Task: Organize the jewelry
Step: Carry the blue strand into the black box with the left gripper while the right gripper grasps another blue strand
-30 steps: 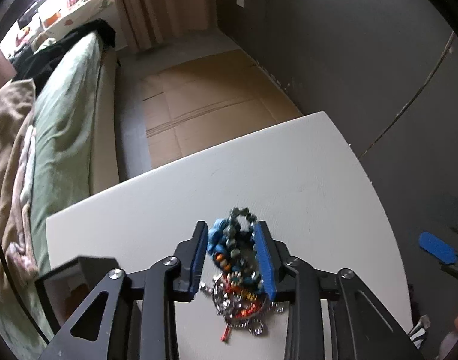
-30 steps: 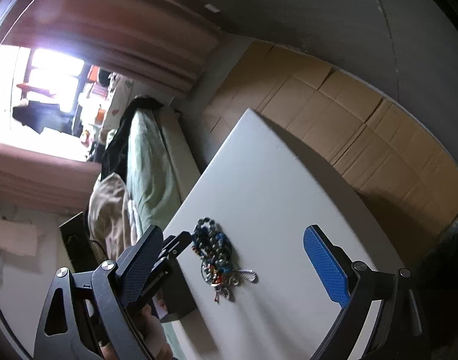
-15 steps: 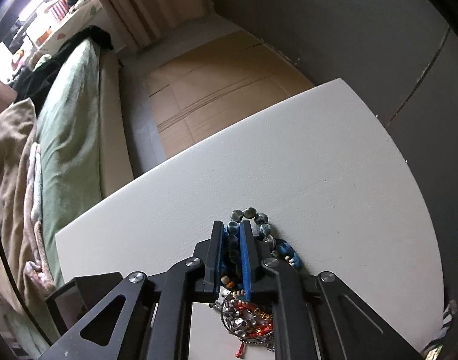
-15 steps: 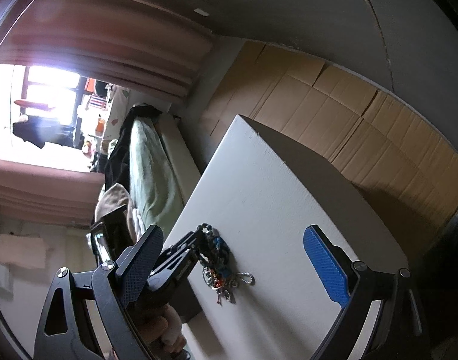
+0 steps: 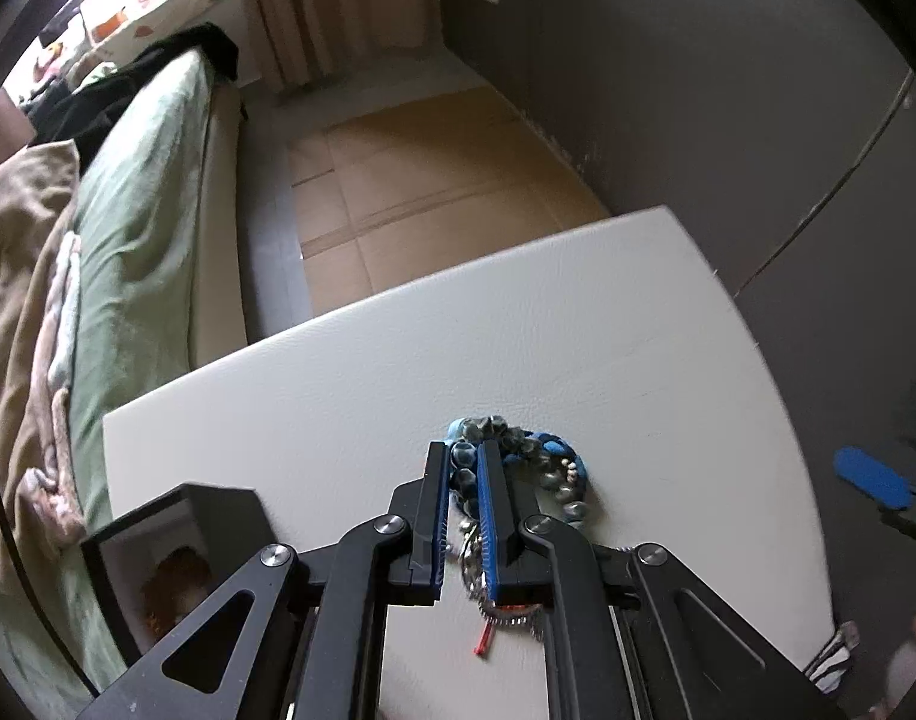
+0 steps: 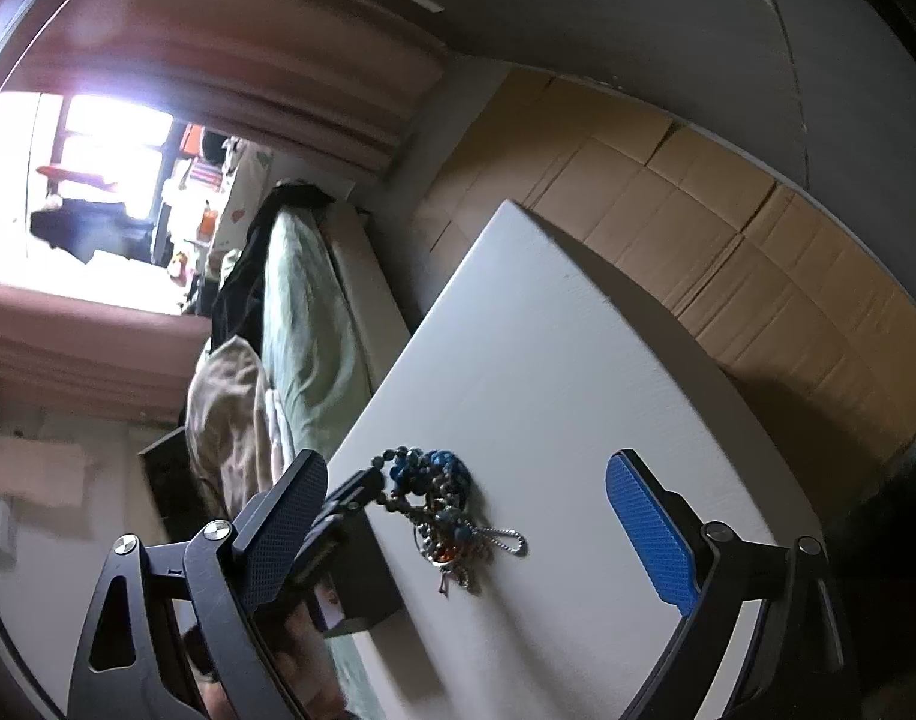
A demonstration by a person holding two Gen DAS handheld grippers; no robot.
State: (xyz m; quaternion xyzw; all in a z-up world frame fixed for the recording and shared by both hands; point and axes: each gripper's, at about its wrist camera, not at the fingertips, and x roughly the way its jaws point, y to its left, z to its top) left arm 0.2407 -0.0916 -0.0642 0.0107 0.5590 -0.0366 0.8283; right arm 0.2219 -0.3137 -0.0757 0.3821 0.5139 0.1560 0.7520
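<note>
A tangled pile of jewelry [image 5: 526, 483] lies on the white table [image 5: 517, 336]: blue and grey bead bracelets, silver chains and orange-red beads. My left gripper [image 5: 462, 462] is shut on a dark bead bracelet [image 5: 465, 474] at the pile's near left side. The pile also shows in the right wrist view [image 6: 440, 498], with the left gripper [image 6: 362, 489] pinching it from the left. My right gripper [image 6: 463, 516] is wide open and empty, hovering above and short of the pile.
A black open box [image 5: 176, 546] sits at the table's near left corner. A bed with green sheet [image 5: 140, 228] runs along the left. Cardboard [image 5: 422, 192] covers the floor beyond the table. A dark wall [image 5: 727, 90] stands on the right.
My left gripper closed its wide-open jaws on the bead bracelet and has lifted it slightly, pulling the pile. The right gripper stayed open, drifting a little.
</note>
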